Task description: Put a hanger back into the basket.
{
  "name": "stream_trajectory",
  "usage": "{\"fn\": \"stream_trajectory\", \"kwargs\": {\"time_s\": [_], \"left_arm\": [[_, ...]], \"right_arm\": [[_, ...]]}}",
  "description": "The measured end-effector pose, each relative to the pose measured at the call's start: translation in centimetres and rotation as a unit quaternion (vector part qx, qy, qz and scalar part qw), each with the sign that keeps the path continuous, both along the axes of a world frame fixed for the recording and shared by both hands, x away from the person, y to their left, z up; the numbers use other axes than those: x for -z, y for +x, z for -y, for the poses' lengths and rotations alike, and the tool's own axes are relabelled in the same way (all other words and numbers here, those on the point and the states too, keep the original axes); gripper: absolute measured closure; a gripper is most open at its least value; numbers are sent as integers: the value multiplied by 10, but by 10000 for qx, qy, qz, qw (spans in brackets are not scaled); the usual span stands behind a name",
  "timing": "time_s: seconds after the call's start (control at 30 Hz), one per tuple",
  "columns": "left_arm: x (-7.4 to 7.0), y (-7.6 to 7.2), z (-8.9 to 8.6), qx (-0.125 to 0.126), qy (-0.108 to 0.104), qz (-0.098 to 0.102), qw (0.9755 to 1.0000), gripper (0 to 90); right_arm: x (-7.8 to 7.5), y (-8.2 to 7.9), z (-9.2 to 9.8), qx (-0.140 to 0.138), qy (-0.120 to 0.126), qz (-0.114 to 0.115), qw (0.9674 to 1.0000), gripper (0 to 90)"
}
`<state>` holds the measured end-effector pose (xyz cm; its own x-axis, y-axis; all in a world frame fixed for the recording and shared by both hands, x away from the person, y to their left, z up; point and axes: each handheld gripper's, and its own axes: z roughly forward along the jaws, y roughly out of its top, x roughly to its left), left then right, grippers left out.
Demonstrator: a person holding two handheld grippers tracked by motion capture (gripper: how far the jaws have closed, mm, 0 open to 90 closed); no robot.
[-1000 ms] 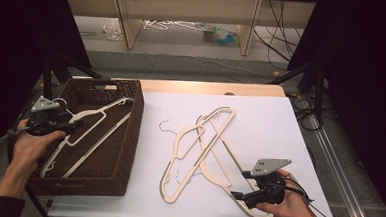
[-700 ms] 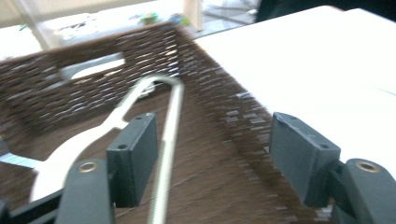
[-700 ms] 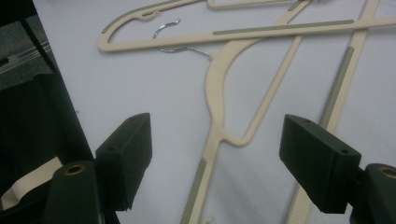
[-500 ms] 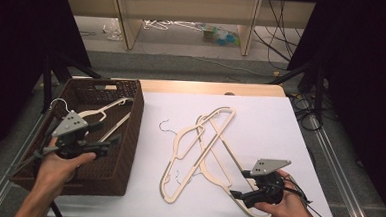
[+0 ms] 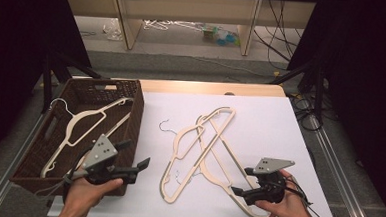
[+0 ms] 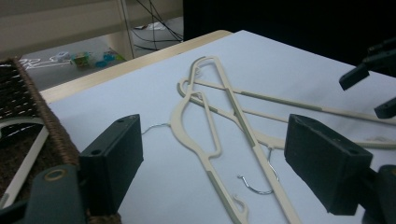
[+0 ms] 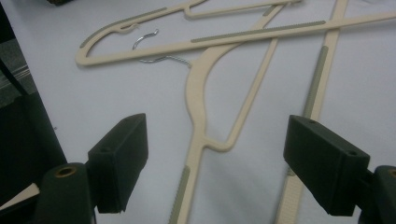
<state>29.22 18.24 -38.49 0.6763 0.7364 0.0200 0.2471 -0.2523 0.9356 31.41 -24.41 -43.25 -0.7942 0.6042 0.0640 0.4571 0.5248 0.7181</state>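
Left hand-held gripper [image 5: 135,165] is hanging at the wicker basket's [image 5: 131,93] near corner, jaws just opened wide, nothing between them, pointing toward the tangled hangers [image 5: 204,149] on the desk [image 5: 265,117]. One hanger [image 5: 80,127] is already lying in the basket. Right hand-held gripper [image 5: 239,192] is resting open at the pile's near edge, nothing clamped. Risk: hangers are overlapping and hooks interlocking, so lifting one is likely dragging its neighbours off the desk.

White table [image 5: 260,117] w/ cream hangers [image 5: 204,149], wicker basket [image 5: 131,93]
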Motion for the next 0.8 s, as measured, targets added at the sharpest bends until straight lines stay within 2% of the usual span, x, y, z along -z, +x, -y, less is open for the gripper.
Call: {"fn": "stream_trajectory", "kwargs": {"time_s": [0.1, 0.23, 0.3, 0.33, 0.37, 0.4, 0.43, 0.57, 0.6, 0.67, 0.7, 0.77, 0.8], "left_arm": [[15, -13, 7, 177, -26, 5, 9998, 183], [26, -20, 8, 231, -106, 47, 9997, 183], [29, -21, 7, 217, -117, 47, 9997, 183], [31, -21, 8, 204, -126, 113, 9996, 183], [32, -22, 6, 191, 27, 206, 9996, 183], [33, -23, 5, 162, -46, 145, 9998, 183], [33, -22, 4, 174, -82, 179, 9997, 183], [34, -24, 1, 134, -69, 214, 9997, 183], [38, -25, 2, 117, -35, 221, 9997, 184], [39, -25, 2, 126, -32, 223, 9997, 183], [42, -26, 4, 138, 38, 158, 9998, 183], [45, -26, 7, 168, 51, 157, 9997, 184], [45, -27, 8, 185, 131, 146, 9996, 184]], "right_arm": [[1, 0, -1, 33, 9, -3, 10000, 221], [2, 0, -1, 20, 6, -18, 10000, 220], [2, 0, -2, 25, -1, -28, 10000, 220], [2, 0, -2, 26, -1, -17, 10000, 220], [3, 0, -3, 30, 2, 9, 10000, 220], [2, -1, -4, 21, 4, -18, 10000, 221], [2, -1, -4, 26, -5, -18, 10000, 222], [3, 0, -6, 32, 10, 19, 10000, 221], [5, 0, -8, 142, 13, 11, 9999, 225], [5, 1, -9, 159, 22, -10, 9999, 227], [7, 2, -14, 303, -10, -12, 9995, 228], [9, 5, -20, 409, 10, 36, 9992, 232], [8, 4, -23, 548, -30, -89, 9985, 238]]}}
